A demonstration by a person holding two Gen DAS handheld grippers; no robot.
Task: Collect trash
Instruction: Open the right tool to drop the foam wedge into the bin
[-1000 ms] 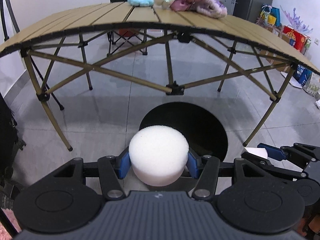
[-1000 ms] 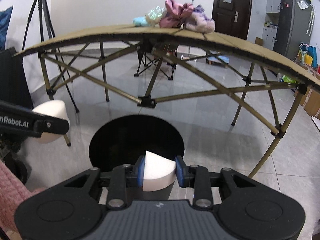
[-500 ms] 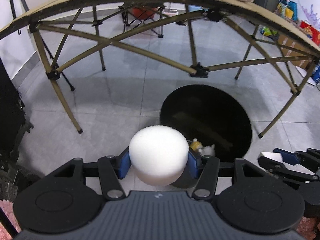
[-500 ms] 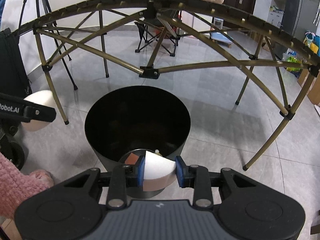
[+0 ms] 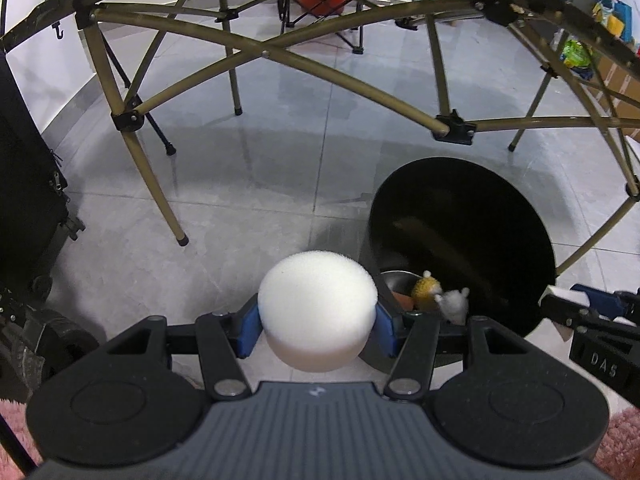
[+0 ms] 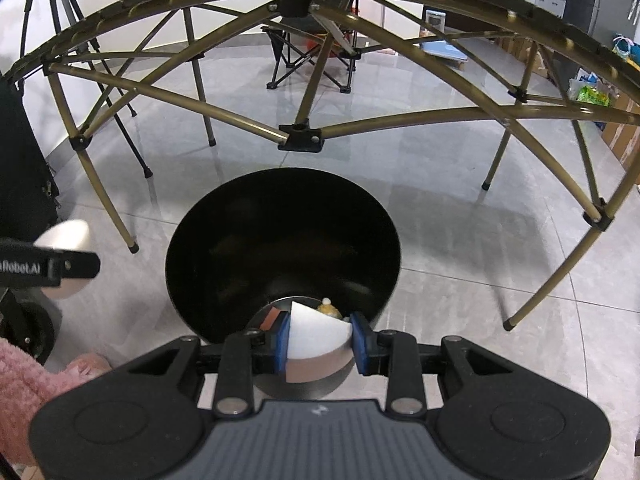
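- White foam filled my left gripper (image 5: 318, 330): a round foam puck (image 5: 318, 312) sat clamped between its blue pads (image 5: 250, 328), held over grey tiled floor (image 5: 248, 184) just left of the bin.
- Beside it to the right stood the black trash bin (image 5: 516, 256), open-topped, under the folding table's tan frame (image 5: 256, 50).
- Down in the bin I could see a yellow fuzzy lump (image 5: 426, 288) and a small white fuzzy piece (image 5: 454, 300); what they were I could not tell.
- At the right edge of my left camera's view, my other claw poked in, a white scrap between its blue pads.
- From my right camera, the left claw's black finger crossed the left edge with the puck behind it, clear of the bin's rim.
- My right gripper (image 6: 320, 340) was pinched narrow on a white foam wedge (image 6: 314, 332), a quarter-round slice, held directly over the bin's mouth (image 6: 224, 216).
- Past the wedge, a reddish-brown piece (image 6: 272, 316) lay on the bin's floor.
- Pink fluffy fabric (image 6: 24, 384) showed at the lower left corner of that view.
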